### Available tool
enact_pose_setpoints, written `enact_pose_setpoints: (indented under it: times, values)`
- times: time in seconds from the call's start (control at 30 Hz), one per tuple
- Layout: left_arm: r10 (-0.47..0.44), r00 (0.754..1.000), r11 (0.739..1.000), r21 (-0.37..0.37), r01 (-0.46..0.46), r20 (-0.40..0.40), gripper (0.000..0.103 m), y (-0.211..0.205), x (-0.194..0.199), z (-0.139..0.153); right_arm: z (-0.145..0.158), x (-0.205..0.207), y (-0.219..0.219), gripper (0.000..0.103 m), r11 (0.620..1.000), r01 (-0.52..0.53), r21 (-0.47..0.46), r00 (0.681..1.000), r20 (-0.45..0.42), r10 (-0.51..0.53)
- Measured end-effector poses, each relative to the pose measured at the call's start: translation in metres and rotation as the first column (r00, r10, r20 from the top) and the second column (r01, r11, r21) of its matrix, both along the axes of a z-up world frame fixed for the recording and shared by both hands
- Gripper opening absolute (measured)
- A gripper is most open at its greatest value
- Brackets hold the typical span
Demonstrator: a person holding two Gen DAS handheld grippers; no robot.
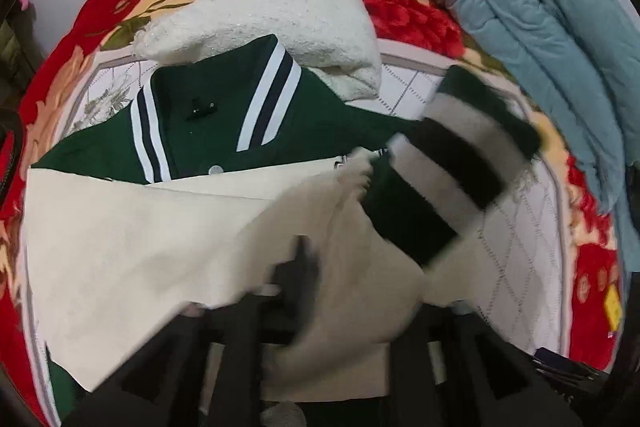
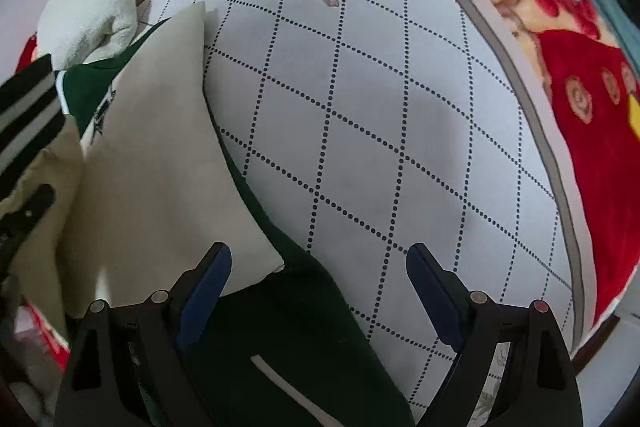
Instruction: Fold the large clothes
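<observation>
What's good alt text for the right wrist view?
The right tool hangs open, empty, above a green jacket lying on a white dotted-diamond sheet. Its cream sleeve is folded across at left.

My jacket (image 1: 208,107) — dark green, cream sleeves, white-and-navy striped collar; sheet (image 2: 380,107) white with dotted diamonds — blanket (image 2: 592,99) red, floral.

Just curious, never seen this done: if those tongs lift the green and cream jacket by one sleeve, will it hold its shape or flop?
Probably flop: the jacket already drapes, and its cream sleeve bends over the body. The striped cuff looks thick, so likely easier to pinch.
</observation>
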State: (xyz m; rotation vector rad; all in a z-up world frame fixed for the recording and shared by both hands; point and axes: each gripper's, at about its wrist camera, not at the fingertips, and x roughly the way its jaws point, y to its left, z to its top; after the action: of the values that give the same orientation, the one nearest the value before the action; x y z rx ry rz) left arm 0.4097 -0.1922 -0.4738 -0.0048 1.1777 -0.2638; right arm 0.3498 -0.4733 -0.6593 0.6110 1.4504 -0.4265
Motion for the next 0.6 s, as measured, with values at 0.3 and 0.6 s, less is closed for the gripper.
enact_pose_setpoints:
  times: [0.3, 0.6]
  values:
    - [0.084, 0.996, 0.996, 0.007, -0.084, 0.025, 0.099, 0.027, -0.002, 0.015, 0.017, 0.021, -0.017, 0.090, 0.987, 0.001, 0.158, 0.997, 0.081, -0.014]
    - [0.355, 0.932, 0.880, 0.312, -0.358, 0.069, 0.099, 0.128, 0.012, -0.003, 0.002, 0.118, 0.017, 0.090, 0.921, -0.111, 0.374, 0.961, 0.277, 0.004]
